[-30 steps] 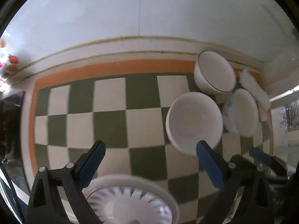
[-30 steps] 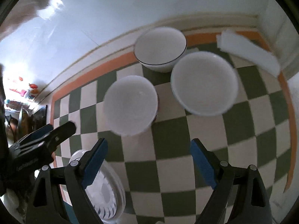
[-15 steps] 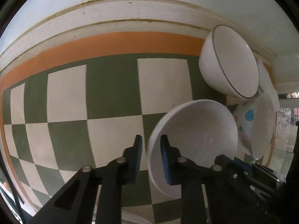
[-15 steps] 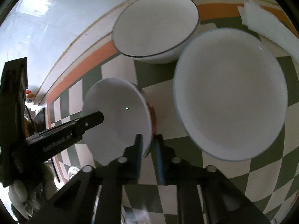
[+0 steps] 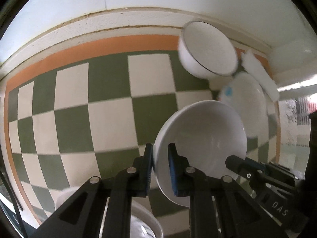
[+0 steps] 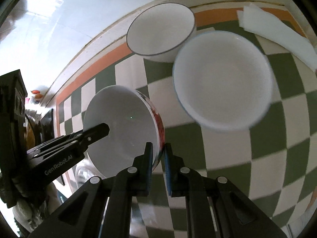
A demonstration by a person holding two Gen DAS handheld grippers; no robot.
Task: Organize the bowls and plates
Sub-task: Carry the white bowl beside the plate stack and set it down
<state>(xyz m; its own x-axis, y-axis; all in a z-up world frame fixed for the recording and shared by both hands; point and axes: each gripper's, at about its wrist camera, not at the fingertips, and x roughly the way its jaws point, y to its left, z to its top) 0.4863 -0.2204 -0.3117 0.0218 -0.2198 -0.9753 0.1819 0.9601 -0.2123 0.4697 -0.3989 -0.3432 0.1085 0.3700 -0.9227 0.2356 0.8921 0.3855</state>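
A white bowl with a red pattern on its outer wall hangs tilted between both grippers. My left gripper is shut on its left rim, one blue pad inside and one outside. On the opposite rim my right gripper is shut the same way. Each gripper shows in the other's view: the right gripper and the left gripper. Behind stand a black-rimmed white bowl and a blue-dotted bowl.
The green and cream checked cloth has an orange border by the white wall. A folded white cloth lies at the back right corner. A blue-patterned white plate sits below the held bowl.
A second ago both grippers were open above the table. They came down and shut on opposite rims of the patterned bowl. Since then the other bowls look slightly farther off.
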